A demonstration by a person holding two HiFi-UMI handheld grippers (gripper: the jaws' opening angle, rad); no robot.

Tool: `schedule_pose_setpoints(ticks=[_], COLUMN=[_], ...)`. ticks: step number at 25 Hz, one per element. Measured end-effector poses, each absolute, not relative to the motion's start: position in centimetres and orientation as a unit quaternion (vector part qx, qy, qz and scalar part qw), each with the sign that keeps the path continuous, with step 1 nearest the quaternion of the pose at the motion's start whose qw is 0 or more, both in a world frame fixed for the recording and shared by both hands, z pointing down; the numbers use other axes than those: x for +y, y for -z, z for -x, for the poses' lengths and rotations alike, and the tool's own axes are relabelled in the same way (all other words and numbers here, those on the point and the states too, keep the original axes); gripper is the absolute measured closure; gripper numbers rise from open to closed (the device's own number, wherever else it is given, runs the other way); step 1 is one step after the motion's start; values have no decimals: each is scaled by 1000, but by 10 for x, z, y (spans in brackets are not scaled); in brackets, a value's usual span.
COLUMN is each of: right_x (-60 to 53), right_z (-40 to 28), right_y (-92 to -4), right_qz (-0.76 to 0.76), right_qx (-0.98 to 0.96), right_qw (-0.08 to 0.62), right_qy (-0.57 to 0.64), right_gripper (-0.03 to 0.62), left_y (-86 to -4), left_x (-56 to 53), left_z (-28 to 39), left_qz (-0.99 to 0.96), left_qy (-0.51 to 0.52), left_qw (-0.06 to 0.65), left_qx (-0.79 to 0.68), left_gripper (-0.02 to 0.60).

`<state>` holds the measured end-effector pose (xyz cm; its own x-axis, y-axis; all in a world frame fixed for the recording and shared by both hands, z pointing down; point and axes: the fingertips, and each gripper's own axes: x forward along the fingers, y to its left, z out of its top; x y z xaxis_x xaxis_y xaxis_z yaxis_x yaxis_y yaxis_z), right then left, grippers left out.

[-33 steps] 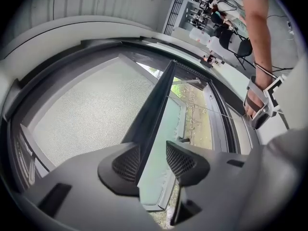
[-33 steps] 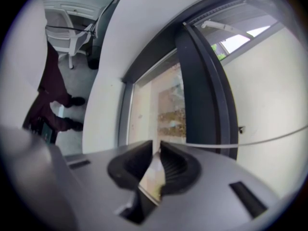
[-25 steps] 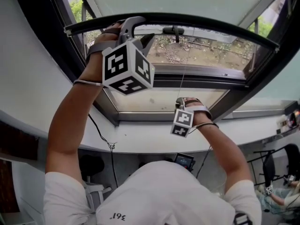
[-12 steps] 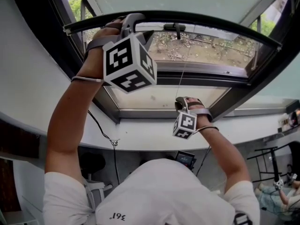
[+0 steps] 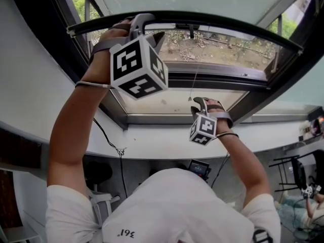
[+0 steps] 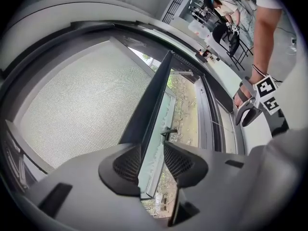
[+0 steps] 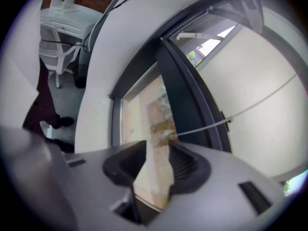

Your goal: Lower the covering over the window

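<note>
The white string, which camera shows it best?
The right gripper view: the white string runs bright and long across the dark window frame. The head view shows only a faint thread below the shade's bar. In the left gripper view I cannot make it out.

The left arm reaches up and far, and the left gripper (image 6: pixel 152 149) is closed on the rail (image 6: pixel 151 95). The right arm is bent, lower and nearer. The right gripper (image 7: pixel 157 147) tilts downward, its jaws just opened, its pads pressing on nothing.
</note>
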<state>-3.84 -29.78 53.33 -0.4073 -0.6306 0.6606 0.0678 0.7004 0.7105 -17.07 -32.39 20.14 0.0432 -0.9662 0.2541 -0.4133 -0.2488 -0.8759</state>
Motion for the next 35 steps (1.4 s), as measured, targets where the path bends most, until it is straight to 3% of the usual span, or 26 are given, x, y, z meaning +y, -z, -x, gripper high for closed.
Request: schedule_pose_setpoints(ticks=[11,22,35], right_x=[-303,-337,-375], right_z=[33,15,-7], right_y=[-479,-317,-259], right_qz=[-236,-372,-419], right_qx=[-777,-735,-657], right_qw=[453,329,339], right_qy=[367,461,527], right_gripper=[451,513,525], left_y=[-255,-267,-276], left_x=[-319,-319,-321], left_z=[169,169,170], left_qz=[656,653,649], left_qy=[486,498,512], left_qw=[281,276,272], left_qx=[504,499,493], left_gripper=[442,442,442])
